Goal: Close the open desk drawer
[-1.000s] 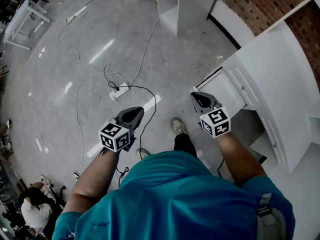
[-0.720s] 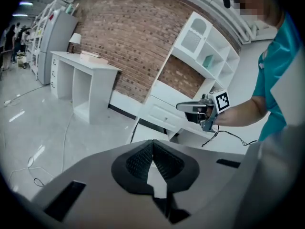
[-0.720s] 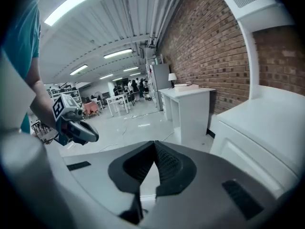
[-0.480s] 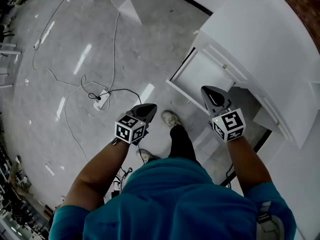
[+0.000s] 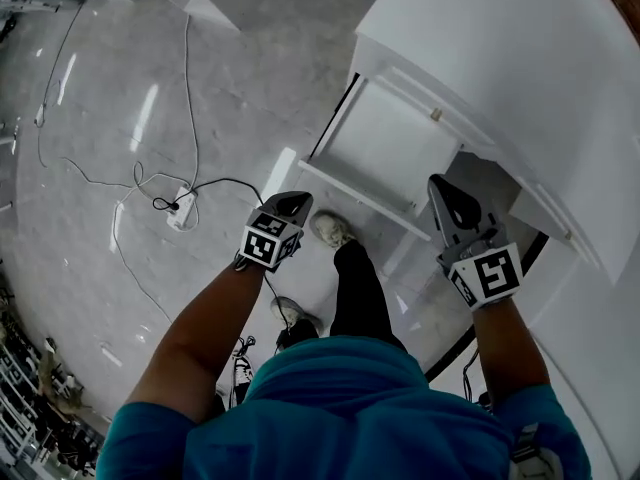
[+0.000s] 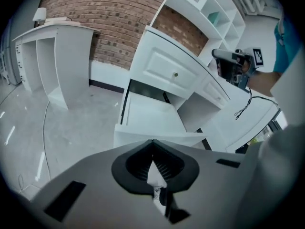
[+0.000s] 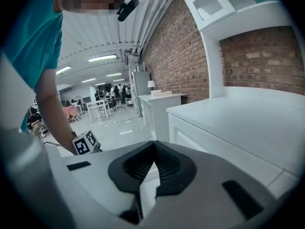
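Head view: left gripper [image 5: 293, 204] is hanging low over the grey floor [image 5: 120, 88], its tip pointing toward 1 o'clock at the front panel of the open drawer [image 5: 385, 153]. It is sitting near the panel's left end, and contact cannot be judged from here

Left gripper view: jaws are meeting at the tips with nothing between them. The drawer [image 6: 147, 113] is lying pulled out at 12 o'clock, just past the tips, its front panel facing the camera

Right gripper [image 5: 442, 190] is hovering at 3 o'clock of the left one, above the drawer's right front corner and next to the kneehole. In the right gripper view its jaws are pressing together, gripping nothing, touching nothing, and the white desk [image 7: 238, 123] top is spreading from 2 to 4 o'clock

The drawer is projecting from the desk [image 5: 500, 58] toward 7 o'clock. A small knob [image 5: 436, 115] is showing on the desk front above it

A shoe [image 5: 330, 230] is standing at 4 o'clock of the left tip. A power strip [image 5: 180, 213] is lying at 9 o'clock, well apart
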A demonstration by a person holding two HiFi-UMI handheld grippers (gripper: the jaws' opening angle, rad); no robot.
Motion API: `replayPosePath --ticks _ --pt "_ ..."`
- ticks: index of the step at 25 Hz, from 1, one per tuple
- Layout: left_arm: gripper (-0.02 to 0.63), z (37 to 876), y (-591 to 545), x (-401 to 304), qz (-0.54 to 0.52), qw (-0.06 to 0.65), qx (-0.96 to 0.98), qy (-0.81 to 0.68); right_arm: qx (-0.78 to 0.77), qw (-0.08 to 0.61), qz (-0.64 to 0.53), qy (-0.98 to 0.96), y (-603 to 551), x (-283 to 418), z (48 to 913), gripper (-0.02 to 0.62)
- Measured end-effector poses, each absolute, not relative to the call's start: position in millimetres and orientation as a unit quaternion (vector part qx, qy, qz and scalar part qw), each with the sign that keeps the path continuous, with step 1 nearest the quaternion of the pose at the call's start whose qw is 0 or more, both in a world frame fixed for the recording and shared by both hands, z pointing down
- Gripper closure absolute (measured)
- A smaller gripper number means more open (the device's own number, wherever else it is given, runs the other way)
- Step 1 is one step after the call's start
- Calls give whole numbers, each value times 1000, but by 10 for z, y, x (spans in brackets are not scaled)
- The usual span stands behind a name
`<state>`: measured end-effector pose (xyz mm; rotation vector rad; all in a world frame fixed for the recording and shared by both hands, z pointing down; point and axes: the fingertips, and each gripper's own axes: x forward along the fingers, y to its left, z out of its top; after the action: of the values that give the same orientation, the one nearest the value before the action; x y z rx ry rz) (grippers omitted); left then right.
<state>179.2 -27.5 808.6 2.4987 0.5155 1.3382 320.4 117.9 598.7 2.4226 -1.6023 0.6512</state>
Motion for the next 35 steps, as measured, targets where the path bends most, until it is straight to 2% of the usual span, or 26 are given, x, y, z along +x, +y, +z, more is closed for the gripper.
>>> replayPosePath --ticks 5,9,20,35 --pt "594 8500 -324 1963 485 108 851 170 829 62 224 -508 1371 3325 6077 574" --pt "594 8643 -350 2031 496 123 847 147 836 59 225 -497 1441 3367 6137 574" --pt "594 8788 -305 2183 510 94 840 158 851 52 217 -476 1571 3521 6135 574" --pt "594 8806 -253 2658 489 97 851 165 857 51 218 -464 1630 3549 6181 574"
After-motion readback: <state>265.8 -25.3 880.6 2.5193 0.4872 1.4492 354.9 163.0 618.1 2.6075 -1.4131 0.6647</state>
